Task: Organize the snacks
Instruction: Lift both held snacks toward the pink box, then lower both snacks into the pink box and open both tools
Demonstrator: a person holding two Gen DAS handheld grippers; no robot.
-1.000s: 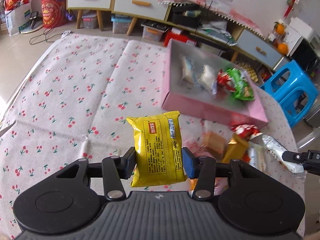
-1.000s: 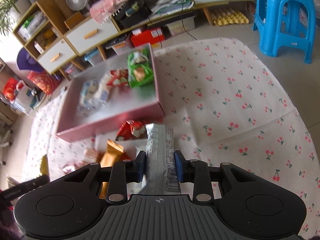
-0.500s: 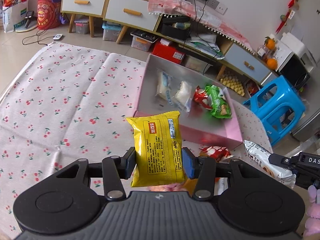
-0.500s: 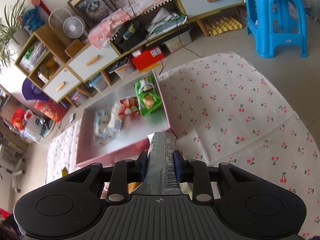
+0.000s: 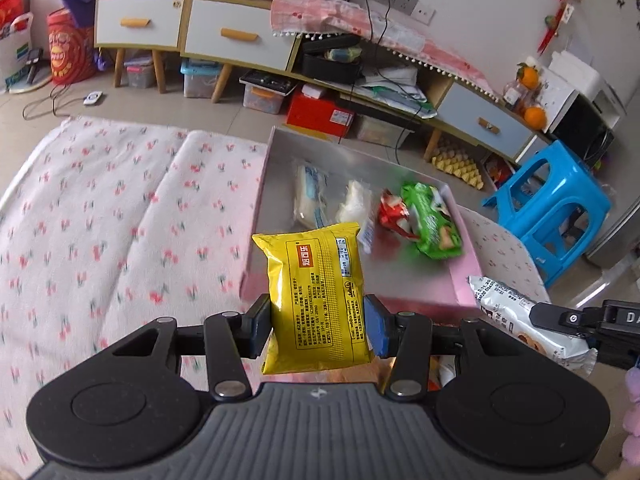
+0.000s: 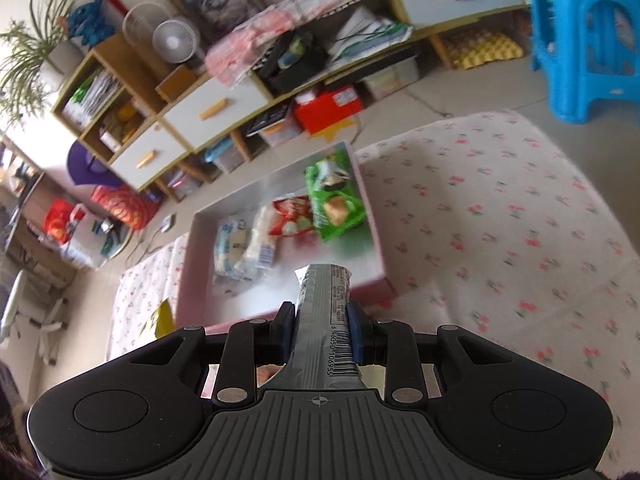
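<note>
Lifted higher than a second ago, the pink box is now seen at frame centre with four or so blurred snacks inside, while the yellow packet is clamped upright in the left gripper and the silver packet is pinched in the right gripper.

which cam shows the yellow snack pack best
The left wrist view. The yellow snack pack fills the centre there, held upright in the left gripper, with its printed face legible. The right wrist view shows only a yellow corner at the left, beside the pink box.
</note>
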